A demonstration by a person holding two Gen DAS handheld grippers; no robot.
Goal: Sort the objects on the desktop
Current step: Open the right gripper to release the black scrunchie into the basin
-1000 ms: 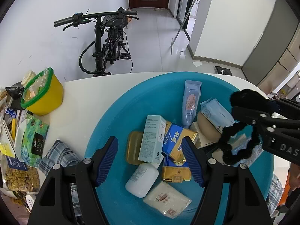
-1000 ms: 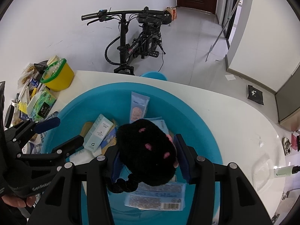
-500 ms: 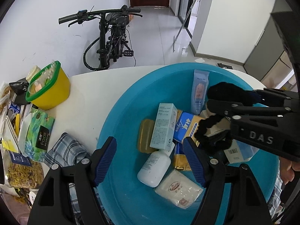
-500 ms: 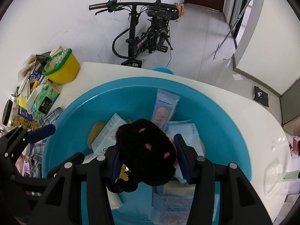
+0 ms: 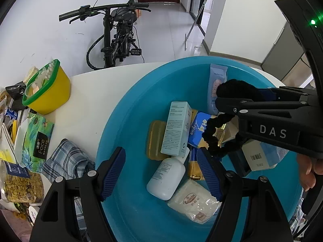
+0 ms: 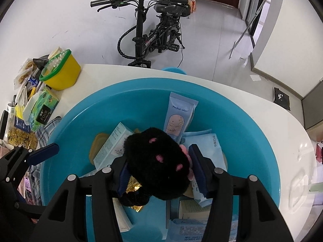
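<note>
A big blue basin on the white table holds a pale box, a white bottle, a yellow soap case, a blue-and-gold packet, a pastel tube and a white pouch. My right gripper is shut on a black fluffy hair tie with pink spots, held above the basin; its braided loop hangs down. My left gripper is open and empty over the basin's near side.
A yellow tub with a green rim stands at the left. A green tissue pack, a plaid cloth and snack bags lie along the left edge. A bicycle stands on the floor beyond the table.
My right gripper has carried the hair tie further left over the basin's middle. My left gripper has shifted slightly left, staying open.
</note>
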